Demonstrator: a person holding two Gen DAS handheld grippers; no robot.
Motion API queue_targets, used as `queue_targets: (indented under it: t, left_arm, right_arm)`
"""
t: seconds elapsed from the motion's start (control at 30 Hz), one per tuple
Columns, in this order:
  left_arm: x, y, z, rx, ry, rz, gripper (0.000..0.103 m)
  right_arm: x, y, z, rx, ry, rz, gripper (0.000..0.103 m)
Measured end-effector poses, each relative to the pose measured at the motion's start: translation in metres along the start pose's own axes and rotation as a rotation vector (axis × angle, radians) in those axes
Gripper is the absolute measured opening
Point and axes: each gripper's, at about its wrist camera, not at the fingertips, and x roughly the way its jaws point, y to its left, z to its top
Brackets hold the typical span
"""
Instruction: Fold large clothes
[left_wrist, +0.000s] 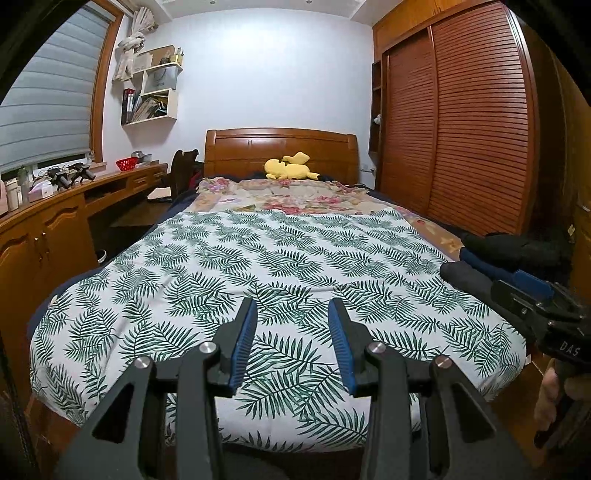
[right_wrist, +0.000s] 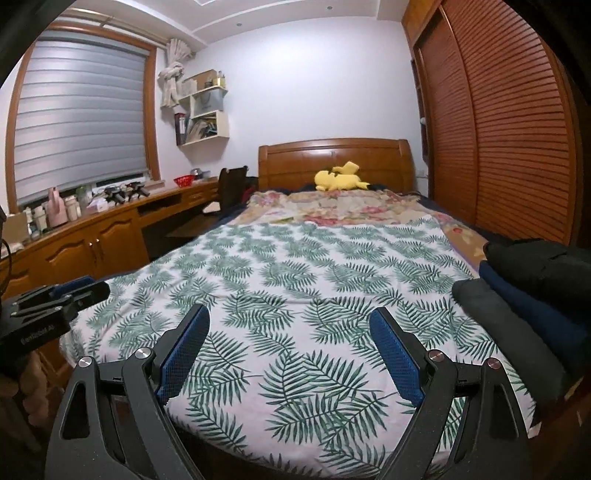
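Both hand-held grippers hover over the foot edge of the bed (left_wrist: 110, 266), neither touching cloth

Left hand-held gripper (left_wrist: 292, 341): jaws partly apart, nothing between them, only the leaf-print sheet (left_wrist: 280, 254) showing through the gap
Right hand-held gripper (right_wrist: 286, 350): jaws spread wide, also empty

Clothes (right_wrist: 517, 295): dark stack at the bed's right edge, near the foot corner; charcoal piece nearest, navy one beside it, black one behind. They look already folded or rolled, though I cannot tell how neatly. No garment lies spread on the sheet

Step in hand, as I judge it: between garments. Either the stack is finished work and a fresh piece is due, or one of these is to be pulled out and laid flat. The frames do not settle which

Next move calls for: swinging the right gripper toward the right edge, closing on a single layer of the nearest piece, not the whole stack, then dragging it to the middle of the sheet, where the left can take the opposite edge

Far end: yellow plush (left_wrist: 290, 166) by the headboard, well clear
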Motion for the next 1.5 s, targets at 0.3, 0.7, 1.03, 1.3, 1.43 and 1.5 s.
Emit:
queue_targets:
  t: [0.3, 0.7, 1.03, 1.3, 1.43, 1.5]
  left_arm:
    - [-0.0038, -0.0033, -0.0002, 0.010, -0.011, 0.001, 0.039]
    - [-0.0066, -0.0056, -0.0006, 0.010, -0.012, -0.007, 0.039]
    - [-0.0073, -0.0061, 0.0000, 0.011, -0.012, -0.002, 0.039]
    - [-0.0074, -0.0061, 0.0000, 0.009, -0.013, -0.002, 0.039]
    - [-0.0074, -0.0060, 0.0001, 0.009, -0.013, -0.003, 0.039]
    - [-0.0075, -0.0061, 0.0001, 0.010, -0.014, -0.002, 0.039]
  right_arm:
    - [-0.0003, 0.0007, -0.0008, 0.005, -0.001, -0.003, 0.090]
    - [-0.0004, 0.0005, -0.0007, 0.006, -0.003, -0.005, 0.090]
    - [-0.0010, 0.0002, -0.0010, 0.007, -0.006, -0.004, 0.090]
    - [-0.0019, 0.0005, -0.0008, 0.008, -0.005, -0.005, 0.090]
    - [-0.0020, 0.0007, -0.0007, 0.008, -0.006, -0.005, 0.090]
    - [-0.0019, 0.0005, -0.0008, 0.008, -0.006, -0.003, 0.090]
